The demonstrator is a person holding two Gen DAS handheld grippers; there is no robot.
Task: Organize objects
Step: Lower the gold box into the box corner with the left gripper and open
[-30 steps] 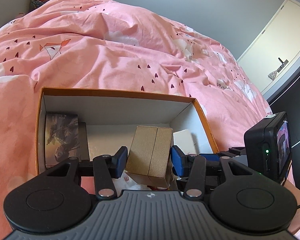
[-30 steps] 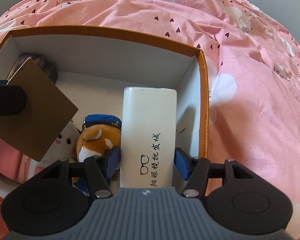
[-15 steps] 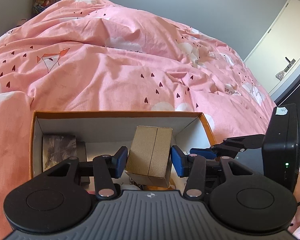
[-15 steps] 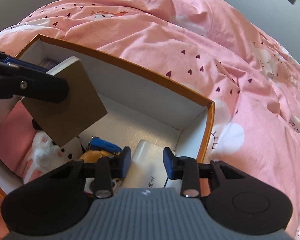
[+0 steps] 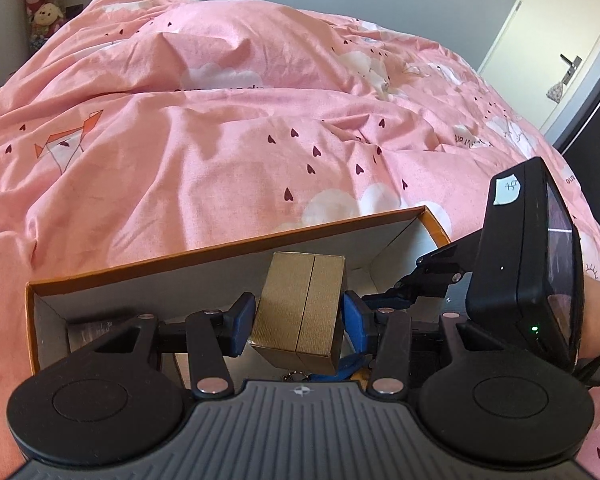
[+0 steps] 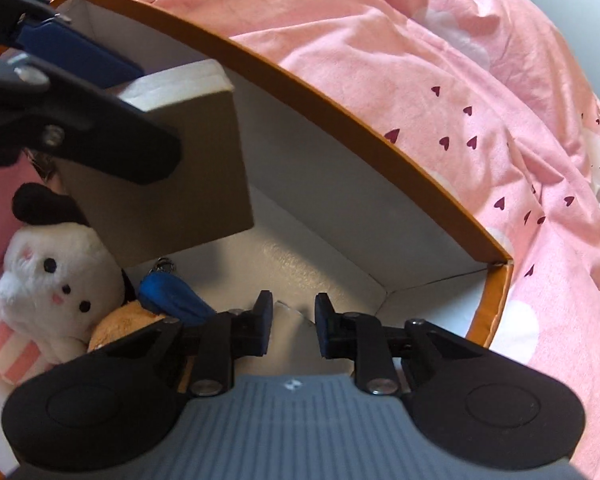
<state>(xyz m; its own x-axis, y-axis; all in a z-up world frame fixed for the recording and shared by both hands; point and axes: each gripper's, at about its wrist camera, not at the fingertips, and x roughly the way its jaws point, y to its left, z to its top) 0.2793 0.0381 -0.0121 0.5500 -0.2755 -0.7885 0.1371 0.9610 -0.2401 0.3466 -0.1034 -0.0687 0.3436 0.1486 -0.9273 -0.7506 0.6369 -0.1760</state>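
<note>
Inside orange box, L tongs grip gold box; R tongs closing, contents unclear.

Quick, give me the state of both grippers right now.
Left gripper: shut on the brown box.
Right gripper: jaws closing, nothing clearly gripped between them.

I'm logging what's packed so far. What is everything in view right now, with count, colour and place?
storage box: 1, orange rim, white inside, on the bed
duvet: 1, pink with hearts and clouds, under the box
gold box: 1, gold-brown, held above the storage box
white plush: 1, white and pink, inside at left
orange plush: 1, orange with blue hat, beside the white plush
door: 1, cream, far right
left gripper: 1, black, blue pads, clamping the gold box
right gripper: 1, black, jaws closing, white scrap between
</note>
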